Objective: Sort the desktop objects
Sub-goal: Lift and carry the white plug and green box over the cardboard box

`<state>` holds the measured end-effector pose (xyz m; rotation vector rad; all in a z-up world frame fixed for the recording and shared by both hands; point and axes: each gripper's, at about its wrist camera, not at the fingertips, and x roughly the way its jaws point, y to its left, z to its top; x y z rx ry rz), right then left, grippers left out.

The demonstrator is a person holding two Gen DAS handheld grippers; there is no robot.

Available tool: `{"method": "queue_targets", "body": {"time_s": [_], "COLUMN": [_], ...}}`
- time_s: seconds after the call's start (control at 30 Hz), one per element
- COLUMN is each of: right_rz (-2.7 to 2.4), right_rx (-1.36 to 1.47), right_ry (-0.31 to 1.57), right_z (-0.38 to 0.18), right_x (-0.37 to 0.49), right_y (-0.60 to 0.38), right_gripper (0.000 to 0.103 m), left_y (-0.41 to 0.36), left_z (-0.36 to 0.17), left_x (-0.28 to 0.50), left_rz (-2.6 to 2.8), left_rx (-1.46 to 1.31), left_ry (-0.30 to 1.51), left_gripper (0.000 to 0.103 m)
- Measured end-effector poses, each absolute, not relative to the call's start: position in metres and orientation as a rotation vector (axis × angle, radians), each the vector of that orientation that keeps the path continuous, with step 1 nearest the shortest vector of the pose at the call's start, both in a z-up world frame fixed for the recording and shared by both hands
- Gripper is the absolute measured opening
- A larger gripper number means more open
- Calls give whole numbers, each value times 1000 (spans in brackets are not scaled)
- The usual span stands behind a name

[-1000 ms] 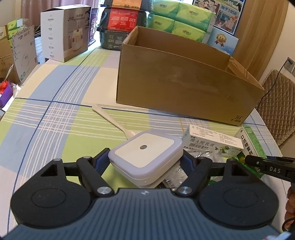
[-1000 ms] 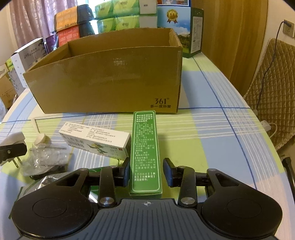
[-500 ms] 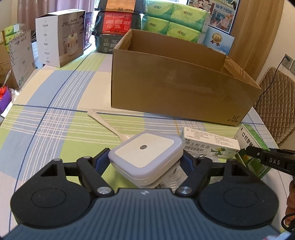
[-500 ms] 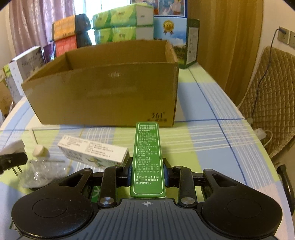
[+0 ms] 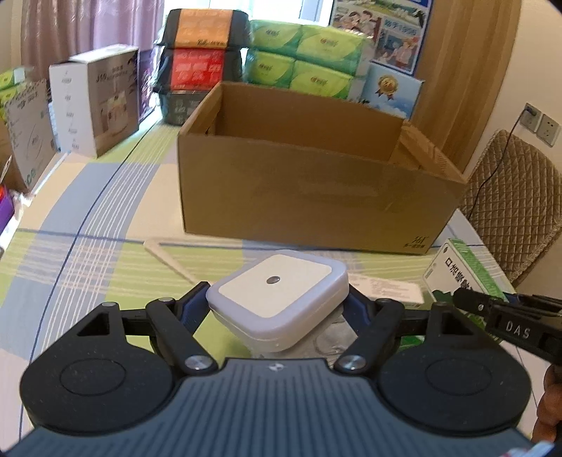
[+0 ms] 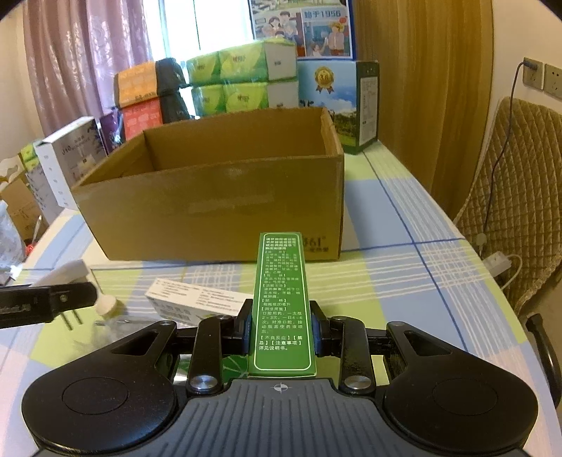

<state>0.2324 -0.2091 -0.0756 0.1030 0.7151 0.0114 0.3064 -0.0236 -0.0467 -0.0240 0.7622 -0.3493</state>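
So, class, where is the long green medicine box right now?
In the right wrist view, the long green medicine box is clamped in the right hand-held gripper, pointing toward the open brown cardboard box.

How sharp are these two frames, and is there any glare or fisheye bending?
Left wrist view: the carton and back stacks look smeared, while the night light in the left claw stays fairly crisp; the cloth's lines bow. Right wrist view: text on the green box in the right claw is sharp, the window is blown out, and the corners are dark.
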Motion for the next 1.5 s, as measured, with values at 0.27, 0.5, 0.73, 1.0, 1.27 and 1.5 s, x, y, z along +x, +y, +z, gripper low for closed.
{"method": "queue_targets", "body": {"time_s": [0.27,0.5,0.73,1.0,1.27,1.5], "right_rz": [14,29,73,81,96,120], "right_rx": [108,127,126,102,48,53], "right_ry": [690,689,676,600,550,592], "right_z": [-66,-61,-45,-8,17,14], "right_x": [217,214,213,228,271,329], "right_y": [-207,-207,-201,-204,-207,-207], "right_gripper": [27,27,27,27,27,27], "left_y": [-40,-41,-49,-60,-70,-82], "left_z": [-35,-34,-24,16,33,24], "left_x": [300,298,299,323,367,406], "left_rz": [-380,-377,-390,-393,-383,-376], "left_rx": [-9,3,19,10,-2,5], "left_ry": [744,743,714,618,582,592], "left_gripper": [75,75,75,75,75,75]}}
